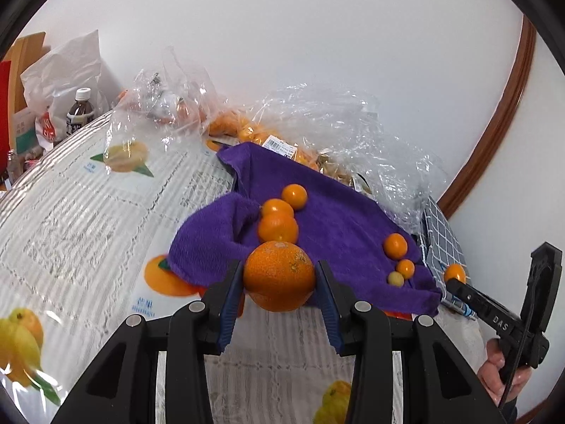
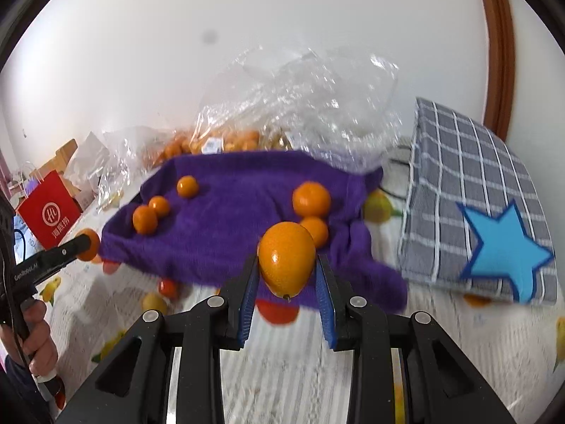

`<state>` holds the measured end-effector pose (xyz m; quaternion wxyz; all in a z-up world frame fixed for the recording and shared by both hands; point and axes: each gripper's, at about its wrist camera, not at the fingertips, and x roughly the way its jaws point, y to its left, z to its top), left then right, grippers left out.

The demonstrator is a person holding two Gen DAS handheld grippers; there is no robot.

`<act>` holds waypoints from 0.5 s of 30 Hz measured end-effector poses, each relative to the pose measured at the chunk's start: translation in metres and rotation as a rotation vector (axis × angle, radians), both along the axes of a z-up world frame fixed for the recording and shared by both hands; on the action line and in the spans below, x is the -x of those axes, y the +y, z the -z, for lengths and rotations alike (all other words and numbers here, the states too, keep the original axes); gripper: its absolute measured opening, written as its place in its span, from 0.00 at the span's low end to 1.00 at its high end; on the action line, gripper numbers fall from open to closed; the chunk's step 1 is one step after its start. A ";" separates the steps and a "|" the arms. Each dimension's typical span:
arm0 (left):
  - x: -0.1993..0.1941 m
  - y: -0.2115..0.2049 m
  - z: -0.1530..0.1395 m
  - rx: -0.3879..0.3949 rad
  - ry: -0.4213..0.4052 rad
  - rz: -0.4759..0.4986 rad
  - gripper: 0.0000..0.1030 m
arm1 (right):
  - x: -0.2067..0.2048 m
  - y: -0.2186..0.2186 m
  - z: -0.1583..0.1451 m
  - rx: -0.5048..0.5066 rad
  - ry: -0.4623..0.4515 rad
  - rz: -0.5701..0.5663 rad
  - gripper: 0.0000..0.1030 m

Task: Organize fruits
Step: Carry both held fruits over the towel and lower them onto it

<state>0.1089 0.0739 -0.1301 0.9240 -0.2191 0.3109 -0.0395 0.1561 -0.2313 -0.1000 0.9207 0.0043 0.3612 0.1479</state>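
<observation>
Fruit is in both of your claws at once. Your left claw is clamped on a rough-skinned orange, carried just off the near-left edge of the purple towel, which I'll use as the landmark. Your hold sits across the widest part of the orange, probably so the round skin can't squirt out. On the towel's left fold three mid-sized oranges lie in a touching line; toward its right edge sit a smaller one and two tiny ones, orange and pale yellow. That reads as sorting by size, so your big one likely belongs beside the line. Behind the towel, clear plastic bags of more fruit rest on the table. Off the towel's right corner, your right claw grips a smooth oval kumquat above the near hem, with the checked bag farther right.
</observation>
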 end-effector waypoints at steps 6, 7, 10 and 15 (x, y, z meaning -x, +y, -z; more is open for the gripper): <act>-0.021 0.007 -0.014 -0.008 -0.003 -0.016 0.38 | -0.042 0.014 0.002 -0.001 0.030 -0.030 0.31; -0.026 0.008 -0.017 -0.014 -0.006 -0.018 0.38 | -0.049 0.016 0.004 0.001 0.036 -0.036 0.31; -0.037 0.011 -0.023 -0.022 -0.006 -0.017 0.38 | -0.073 0.025 0.018 0.019 0.078 -0.041 0.31; -0.057 0.013 -0.027 -0.036 0.000 0.000 0.38 | -0.098 0.042 0.041 0.059 0.145 -0.054 0.31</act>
